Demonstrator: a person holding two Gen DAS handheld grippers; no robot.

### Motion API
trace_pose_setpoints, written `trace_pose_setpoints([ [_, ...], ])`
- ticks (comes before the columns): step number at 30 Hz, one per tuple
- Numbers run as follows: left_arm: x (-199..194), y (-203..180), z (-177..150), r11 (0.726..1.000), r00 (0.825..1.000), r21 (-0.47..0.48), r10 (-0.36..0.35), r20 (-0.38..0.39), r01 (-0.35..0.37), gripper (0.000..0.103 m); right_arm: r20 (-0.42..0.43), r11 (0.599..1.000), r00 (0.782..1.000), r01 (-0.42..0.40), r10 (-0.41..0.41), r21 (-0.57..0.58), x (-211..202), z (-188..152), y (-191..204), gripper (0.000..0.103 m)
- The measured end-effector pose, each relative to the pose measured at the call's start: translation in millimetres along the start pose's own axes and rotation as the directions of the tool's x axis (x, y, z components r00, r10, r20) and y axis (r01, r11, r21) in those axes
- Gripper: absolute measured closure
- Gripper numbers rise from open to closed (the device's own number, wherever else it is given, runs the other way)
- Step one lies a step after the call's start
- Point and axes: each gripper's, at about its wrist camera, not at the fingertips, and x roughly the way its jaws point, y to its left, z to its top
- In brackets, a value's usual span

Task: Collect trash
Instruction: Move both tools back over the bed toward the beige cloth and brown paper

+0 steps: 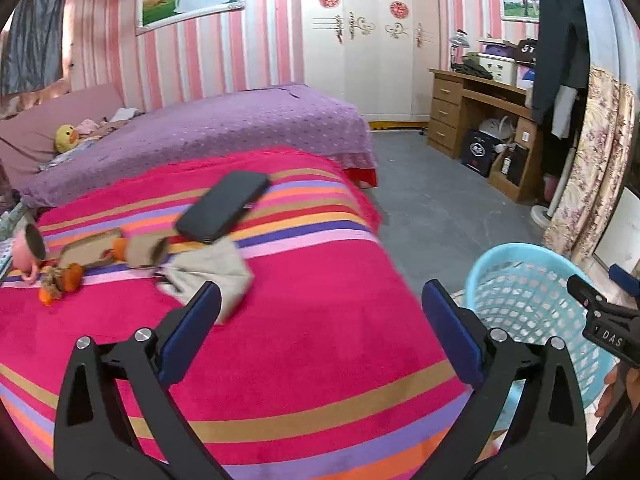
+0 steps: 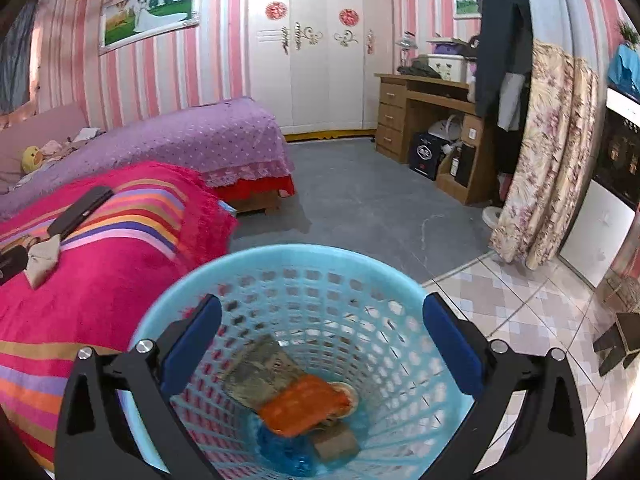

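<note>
bed: pink striped fleece blanket (image 1: pixel 280 360), some scraps up top
bin: light blue plastic mesh basket (image 2: pixel 304 256) on the floor beside it
trash: orange wrapper (image 2: pixel 304 404) sitting in the bin
left gripper (image 1: pixel 320 324): jaws wide, holding nothing, over the blanket
right gripper (image 2: pixel 320 336): wide too, empty, above the bin

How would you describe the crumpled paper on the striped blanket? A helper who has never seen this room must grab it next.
Start at the pink striped blanket, then find the black rectangular phone lying on it. The crumpled beige paper lies against the phone's near end, just ahead of the open left gripper. Unlike the orange peels and pink mug further left, it is pale, soft and folded.
</note>
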Motion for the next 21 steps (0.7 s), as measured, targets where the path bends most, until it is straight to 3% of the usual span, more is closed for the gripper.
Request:
trace_pose_setpoints([
  [12,-25,110,-1,0.992,0.992,-0.023,0.128,0.020,-0.128,0.006,0.028,0.993,0.993,-0.118,0.118,0.005,-4,8,85,0.005],
  [21,-16,186,-24,0.979,0.985,-0.105,0.174,-0.010,-0.174,0.006,0.017,0.984,0.985,-0.168,0.169,-0.062,-1,10,140,0.005],
])
